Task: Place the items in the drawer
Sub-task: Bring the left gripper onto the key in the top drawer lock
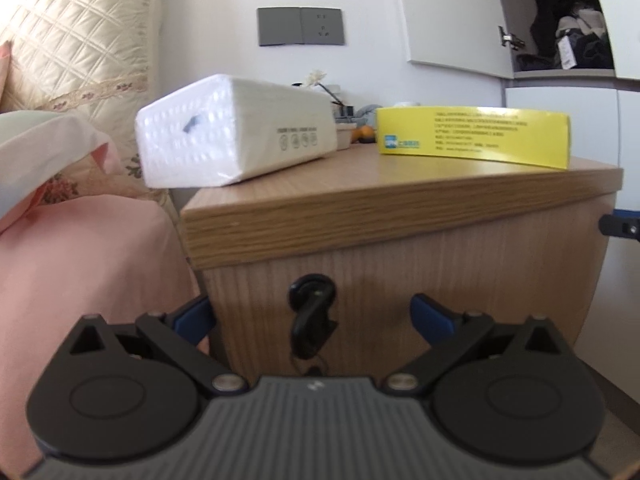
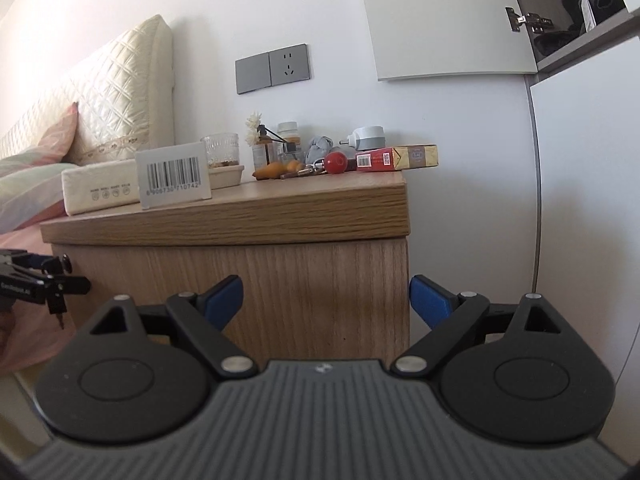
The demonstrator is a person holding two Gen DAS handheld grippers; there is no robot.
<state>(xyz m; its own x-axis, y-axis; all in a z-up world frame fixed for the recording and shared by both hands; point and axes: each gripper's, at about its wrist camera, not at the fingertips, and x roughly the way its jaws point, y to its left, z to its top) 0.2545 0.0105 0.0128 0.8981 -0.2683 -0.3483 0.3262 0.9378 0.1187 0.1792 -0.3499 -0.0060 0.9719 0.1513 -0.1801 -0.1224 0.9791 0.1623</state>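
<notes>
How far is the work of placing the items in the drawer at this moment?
Nothing looks done yet. The drawer front appears closed, with a key hanging from its lock. The tissue pack and yellow box both sit on the nightstand. In hand: the left hand-held gripper is open on either side of the key; the right hand-held gripper is open and empty. Left: opening the drawer and moving the items.

The right claw, spread wide and empty, faces the closed drawer front.
</notes>
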